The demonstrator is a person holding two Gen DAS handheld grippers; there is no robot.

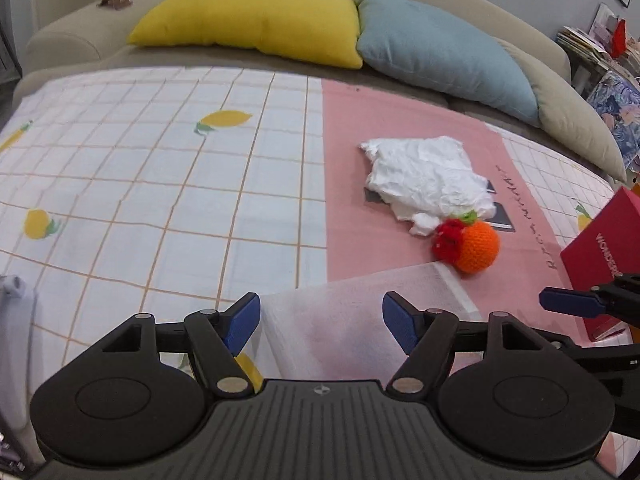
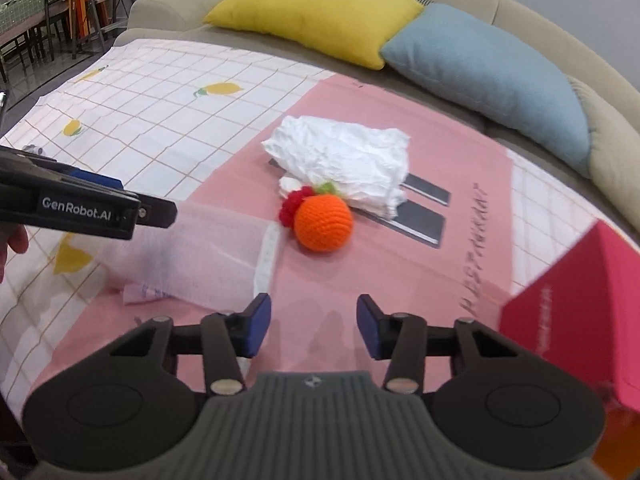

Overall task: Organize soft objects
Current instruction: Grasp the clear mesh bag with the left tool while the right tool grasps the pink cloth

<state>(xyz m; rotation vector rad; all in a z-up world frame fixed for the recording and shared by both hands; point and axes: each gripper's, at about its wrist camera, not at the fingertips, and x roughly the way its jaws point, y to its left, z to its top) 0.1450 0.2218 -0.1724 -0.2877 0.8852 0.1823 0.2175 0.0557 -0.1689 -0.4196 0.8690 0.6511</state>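
Note:
A thin white mesh cloth [image 1: 360,312] lies flat on the bedspread, straddling its pink and checked parts. My left gripper [image 1: 320,320] hangs just above the cloth, open, jaws wide, nothing pinched. The cloth's near right corner [image 2: 240,288] lies beside the left finger of my right gripper [image 2: 314,320], which is open over bare pink fabric. An orange crocheted ball [image 2: 324,222] with a red pompom and green leaf rests beyond, touching a crumpled white tissue wad [image 2: 344,160]. In the left wrist view they are the ball [image 1: 476,246] and the wad [image 1: 428,176].
A red box [image 2: 572,312] stands at the right edge of the spread. Yellow [image 1: 256,12], blue [image 1: 440,48] and beige [image 1: 576,124] pillows line the sofa back. Two dark rectangles [image 2: 420,216] lie under the tissue. Chairs and a table [image 2: 48,12] stand far left.

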